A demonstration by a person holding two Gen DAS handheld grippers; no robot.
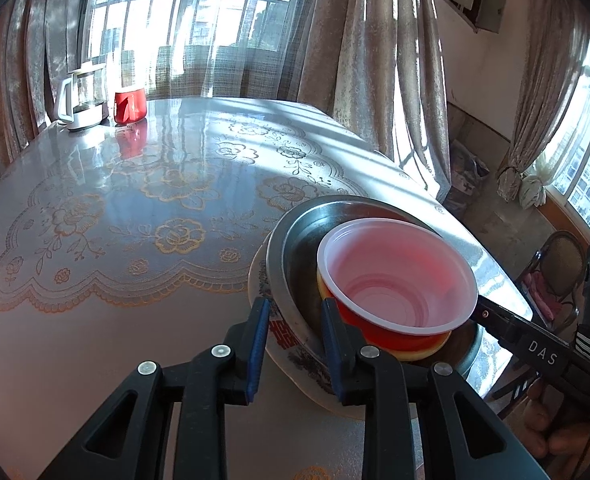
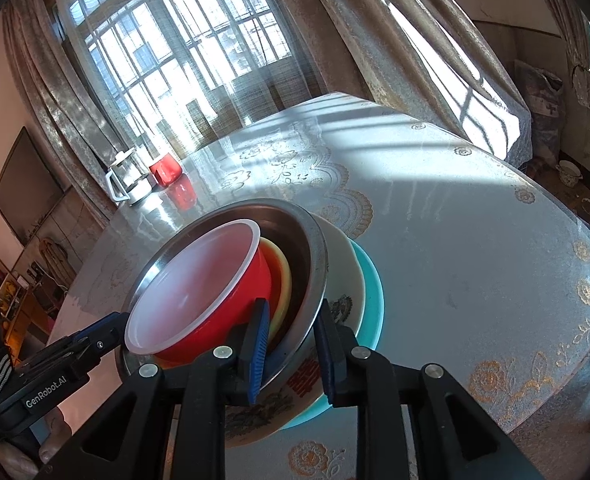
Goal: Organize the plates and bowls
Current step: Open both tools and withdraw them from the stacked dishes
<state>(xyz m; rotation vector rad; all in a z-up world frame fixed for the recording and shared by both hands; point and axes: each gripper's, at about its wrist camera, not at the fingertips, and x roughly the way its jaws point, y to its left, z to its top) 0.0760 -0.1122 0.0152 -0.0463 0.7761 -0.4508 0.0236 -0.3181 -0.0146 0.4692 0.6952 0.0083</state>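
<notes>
- There's the stack, sitting near the table [image 1: 115, 208] edge: red bowl [image 1: 395, 276] on top, nested on a yellow dish [image 1: 419, 350], both inside a steel bowl [image 1: 295, 248].
- Under that, a white patterned plate [image 1: 291, 344], and from the right side you can see a teal plate [image 2: 371, 284] at the very bottom.
- Left gripper [image 1: 295, 336] is nearly closed, its blue pads pinching the near rims of the steel bowl and the white plate together.
- Right gripper [image 2: 291, 344] comes in from the opposite side, also almost shut, clamped over the steel bowl's rim; whether it has the white plate too, I can't tell.
- The stack looks tilted in the right view.
- Far end of the table: a glass jug [image 1: 81, 96] with a white handle, and a red cup [image 1: 130, 105] just beside it.
- Curtains [image 1: 359, 60] hang past the table, sun streaming through.
</notes>
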